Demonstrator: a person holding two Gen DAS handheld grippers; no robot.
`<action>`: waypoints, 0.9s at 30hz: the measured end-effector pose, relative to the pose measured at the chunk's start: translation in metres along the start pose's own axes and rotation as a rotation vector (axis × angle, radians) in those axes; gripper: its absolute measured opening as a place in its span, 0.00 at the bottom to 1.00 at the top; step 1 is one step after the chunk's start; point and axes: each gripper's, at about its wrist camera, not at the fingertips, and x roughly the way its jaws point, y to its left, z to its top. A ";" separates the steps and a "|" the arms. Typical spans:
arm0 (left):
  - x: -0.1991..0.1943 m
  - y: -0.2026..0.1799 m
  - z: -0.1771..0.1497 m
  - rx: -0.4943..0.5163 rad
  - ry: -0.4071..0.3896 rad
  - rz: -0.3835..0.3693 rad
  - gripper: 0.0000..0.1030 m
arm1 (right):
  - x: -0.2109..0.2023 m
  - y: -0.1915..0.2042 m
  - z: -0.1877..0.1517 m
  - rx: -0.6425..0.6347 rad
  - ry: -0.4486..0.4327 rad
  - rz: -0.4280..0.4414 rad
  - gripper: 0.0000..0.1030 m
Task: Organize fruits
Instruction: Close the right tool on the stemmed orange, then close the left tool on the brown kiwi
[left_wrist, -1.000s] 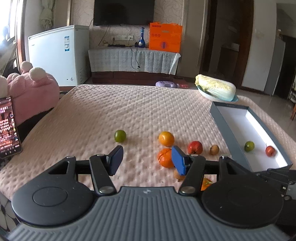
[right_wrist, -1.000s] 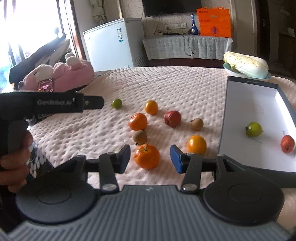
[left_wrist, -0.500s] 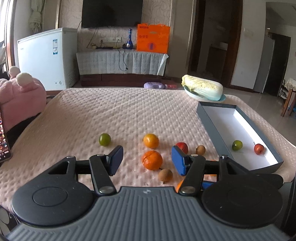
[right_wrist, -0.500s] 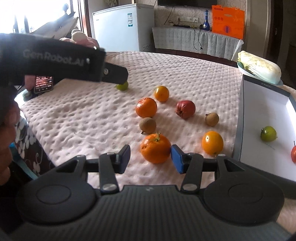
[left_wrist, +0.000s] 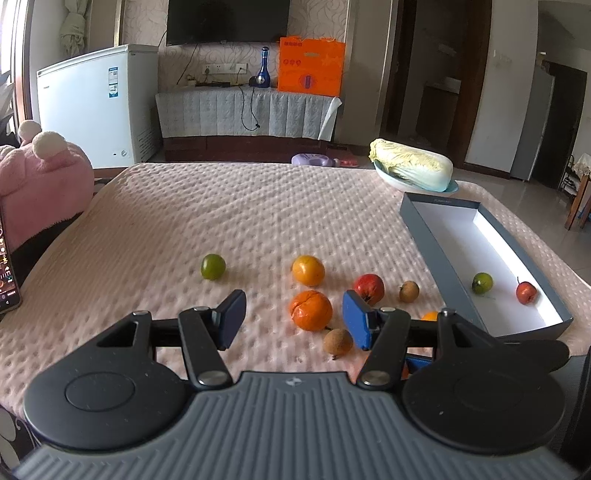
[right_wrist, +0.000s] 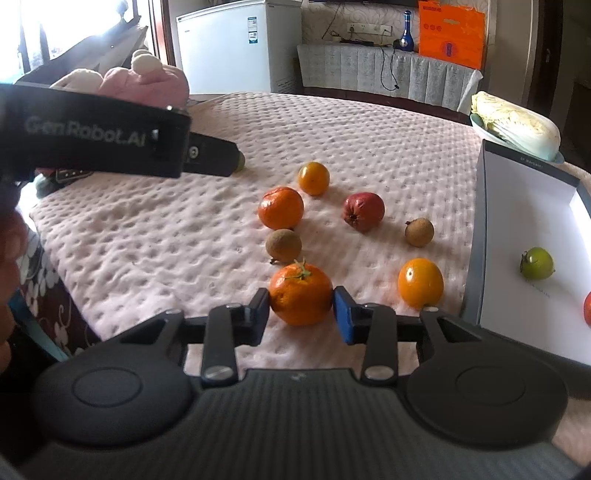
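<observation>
The right claw (right_wrist: 301, 315) is closing on a stemmed orange mandarin (right_wrist: 300, 293) that sits on the pink quilted cover (right_wrist: 155, 236) of the desk, its 2 pads touching the fruit's left and right flanks. The mandarin is squat and nearly round, with no marked long axis; its green stem points up and slightly away from the camera.

Around it lie 6 more fruits. A brown longan (right_wrist: 283, 245) sits just behind the mandarin, a second mandarin (right_wrist: 280, 207) just beyond that, a small yellow-orange fruit (right_wrist: 313, 178) farther back, and a dark red fruit (right_wrist: 364, 211) to the right with its puckered end turned toward the lens. A second longan (right_wrist: 419, 231) and a glossy orange fruit (right_wrist: 420, 282) rest near the wall of the grey box (right_wrist: 476, 236). Inside the box, on its white floor, a green fruit (right_wrist: 536, 263) lies with its stalk to the left, and a red one shows only at the frame edge.

The left claw (left_wrist: 293, 319) hangs above the cover with its jaws parted and nothing between them; a lone green fruit (left_wrist: 213, 266) sits ahead of it to the left. A napa cabbage (left_wrist: 412, 168) lies on a dish behind the box, long axis running left to right.
</observation>
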 end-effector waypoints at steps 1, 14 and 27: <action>0.001 -0.001 -0.001 0.006 0.002 0.004 0.62 | -0.001 -0.001 0.000 0.002 -0.003 0.001 0.39; 0.021 -0.027 -0.010 0.089 0.039 -0.009 0.61 | -0.045 -0.032 0.009 0.059 -0.133 -0.035 0.38; 0.054 -0.049 -0.024 0.146 0.121 -0.013 0.52 | -0.064 -0.066 0.012 0.180 -0.192 -0.063 0.38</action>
